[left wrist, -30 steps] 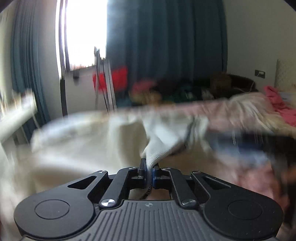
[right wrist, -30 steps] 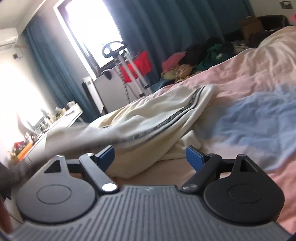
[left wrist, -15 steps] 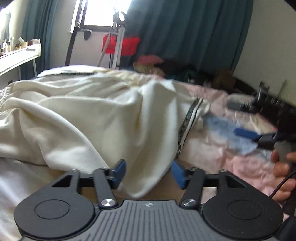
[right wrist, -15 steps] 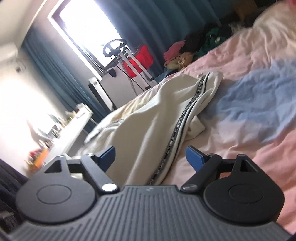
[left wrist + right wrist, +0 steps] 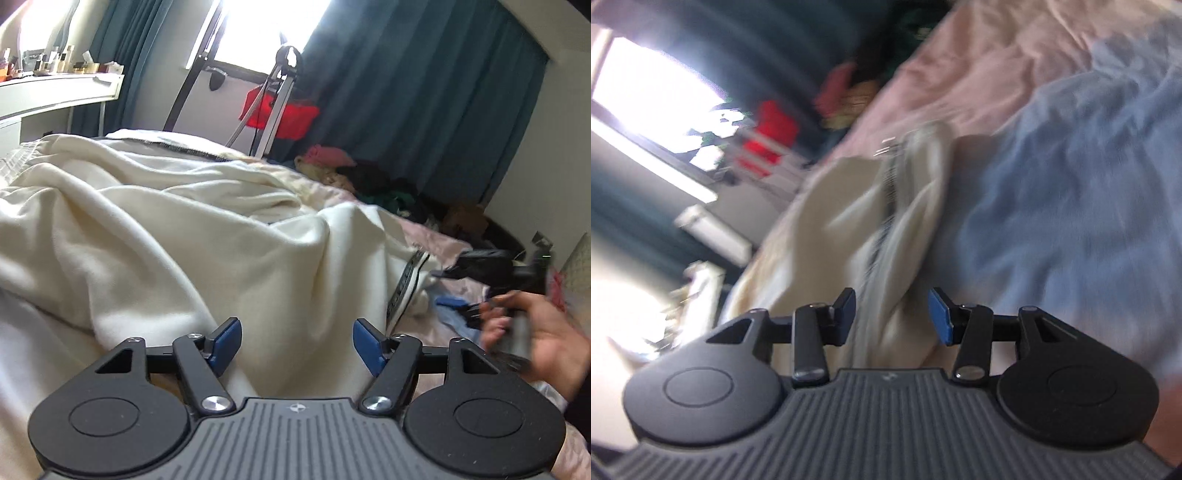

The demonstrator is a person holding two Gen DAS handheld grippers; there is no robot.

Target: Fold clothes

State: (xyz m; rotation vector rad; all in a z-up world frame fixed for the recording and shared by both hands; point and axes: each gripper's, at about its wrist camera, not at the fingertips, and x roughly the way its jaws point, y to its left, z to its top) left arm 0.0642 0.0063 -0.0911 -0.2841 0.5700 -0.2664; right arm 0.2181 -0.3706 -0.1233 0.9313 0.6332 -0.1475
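Note:
A cream garment (image 5: pixel 177 251) with a dark patterned side stripe (image 5: pixel 404 284) lies crumpled on the bed. My left gripper (image 5: pixel 297 345) is open and empty, low over the garment's near edge. The right gripper (image 5: pixel 461 306) shows at the right of the left wrist view, held in a hand beside the striped end. In the blurred right wrist view my right gripper (image 5: pixel 892 317) is open with a fold of the cream garment (image 5: pixel 879 229) between its blue pads, apart from them.
The pink and blue bedsheet (image 5: pixel 1071 177) covers the bed. A pile of clothes (image 5: pixel 369 177) lies at the far end. A metal stand with a red bag (image 5: pixel 280 110) stands before the window. A white shelf with bottles (image 5: pixel 55 85) is at the left.
My left gripper let go of the cream garment and opened, then moved closer over it. My right gripper tilted and dropped toward the striped end; its view is now blurred.

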